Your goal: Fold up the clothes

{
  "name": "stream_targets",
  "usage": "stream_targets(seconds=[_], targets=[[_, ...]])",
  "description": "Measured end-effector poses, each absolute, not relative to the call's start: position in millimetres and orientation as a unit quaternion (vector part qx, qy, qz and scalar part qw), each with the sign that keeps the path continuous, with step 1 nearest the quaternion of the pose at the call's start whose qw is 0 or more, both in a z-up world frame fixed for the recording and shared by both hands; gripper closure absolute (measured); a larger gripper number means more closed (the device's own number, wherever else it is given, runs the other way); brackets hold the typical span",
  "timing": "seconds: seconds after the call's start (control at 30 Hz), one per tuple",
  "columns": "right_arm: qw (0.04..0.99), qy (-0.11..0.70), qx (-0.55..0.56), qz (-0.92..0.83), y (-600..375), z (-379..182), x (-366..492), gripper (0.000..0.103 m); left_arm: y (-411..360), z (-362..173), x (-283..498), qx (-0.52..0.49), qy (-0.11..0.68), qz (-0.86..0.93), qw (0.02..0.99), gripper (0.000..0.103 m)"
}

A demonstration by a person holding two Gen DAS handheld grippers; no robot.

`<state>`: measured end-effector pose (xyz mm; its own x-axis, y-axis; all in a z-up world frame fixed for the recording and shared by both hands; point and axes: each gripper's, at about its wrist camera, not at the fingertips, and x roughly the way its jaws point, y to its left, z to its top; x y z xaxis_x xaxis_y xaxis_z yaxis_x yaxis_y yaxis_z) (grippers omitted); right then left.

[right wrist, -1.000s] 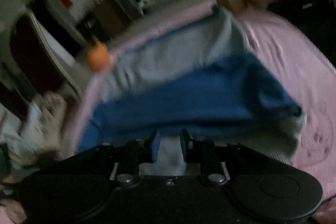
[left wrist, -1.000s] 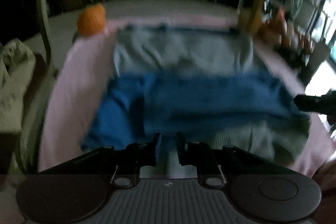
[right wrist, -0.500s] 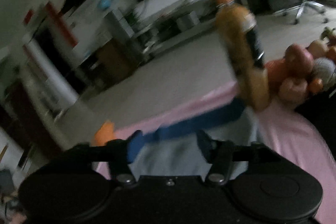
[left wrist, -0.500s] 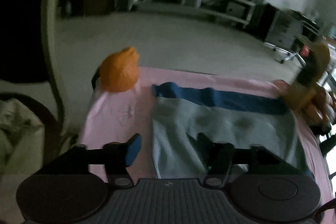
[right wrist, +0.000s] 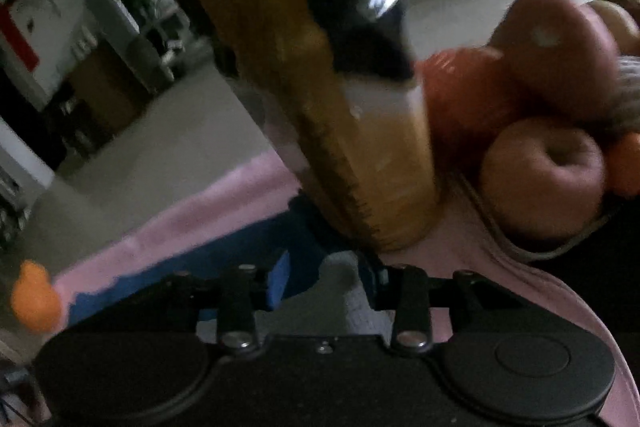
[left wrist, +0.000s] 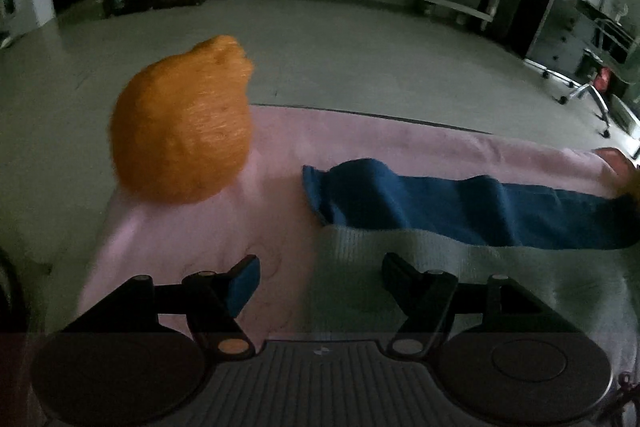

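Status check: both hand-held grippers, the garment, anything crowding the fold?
Left hand-held gripper open over grey garment edge. Right hand-held gripper closing, grey cloth between its jaws. Juice bottle and fruit pile crowd the far corner.

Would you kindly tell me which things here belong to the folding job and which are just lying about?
Belongs to the job:
- blue and grey garment
- pink cloth it lies on

Just lying about:
- orange knitted ball
- bottle of orange drink
- apples beside the bottle
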<state>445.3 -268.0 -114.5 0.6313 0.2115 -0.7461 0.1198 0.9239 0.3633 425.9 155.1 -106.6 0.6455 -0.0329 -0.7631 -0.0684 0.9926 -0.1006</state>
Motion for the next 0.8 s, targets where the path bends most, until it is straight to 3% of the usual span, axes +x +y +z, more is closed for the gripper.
stream_targets(seconds=[0.1,0.2,0.3,0.33,0.53,0.8], targets=[[0.880,0.440,0.176,0.026,-258.8,-127.5,455.2,0.063,152.5,-115.0,435.4,-0.065,0.420,0.008,0.905,0.036],[0.879,0.442,0.177,0.017,-250.7,-132.8,455.9,0.064,145.9,-121.0,439.7,-0.071,0.404,0.032,0.911,0.045],[0.894,0.430,0.127,0.004,-233.8,-129.2,451.3,0.083,124.9,-118.8,438.1,-0.034,0.391,0.032,0.919,0.075],[0.899,0.425,0.107,0.001,-227.3,-127.7,449.6,0.087,117.9,-114.5,434.1,-0.014,0.384,0.038,0.923,0.095],[0.929,0.369,0.019,0.006,-203.3,-100.0,424.2,0.091,87.4,-75.2,403.3,0.074,0.329,0.064,0.939,0.096],[0.946,0.321,0.036,0.023,-213.3,-14.2,335.8,0.092,70.7,9.6,300.0,0.082,0.260,0.051,0.961,0.096]])
